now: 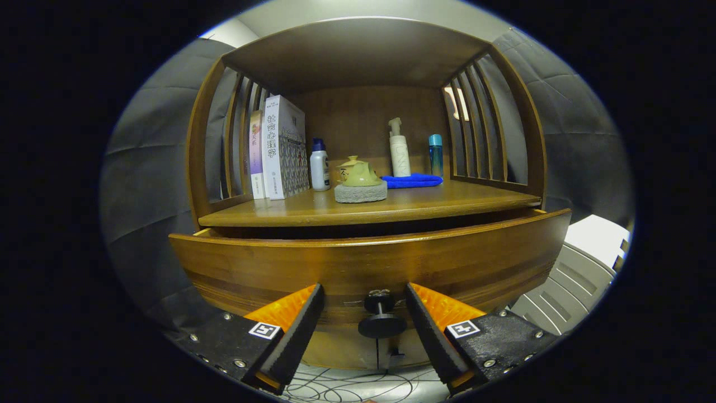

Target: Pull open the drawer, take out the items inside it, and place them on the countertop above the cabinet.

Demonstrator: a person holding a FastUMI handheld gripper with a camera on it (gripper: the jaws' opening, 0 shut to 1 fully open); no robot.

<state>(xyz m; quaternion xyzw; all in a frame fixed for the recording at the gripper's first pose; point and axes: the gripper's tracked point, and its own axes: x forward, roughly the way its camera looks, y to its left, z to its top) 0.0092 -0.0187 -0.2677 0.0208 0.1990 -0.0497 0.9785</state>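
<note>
The wooden drawer front (369, 268) stands pulled a little way out from the cabinet, with a dark gap showing under the countertop (369, 207). Its dark round knob (382, 316) sits between my fingers, apart from both pads. My gripper (363, 294) is open around the knob, fingertips close to the drawer front. The drawer's inside is hidden behind its front panel.
On the countertop stand two books (277, 148) at the left, a white bottle with a blue cap (319, 166), a teapot on a grey pad (359, 182), a blue cloth (412, 180), a pump bottle (399, 150) and a blue bottle (436, 155). Slatted side walls flank it.
</note>
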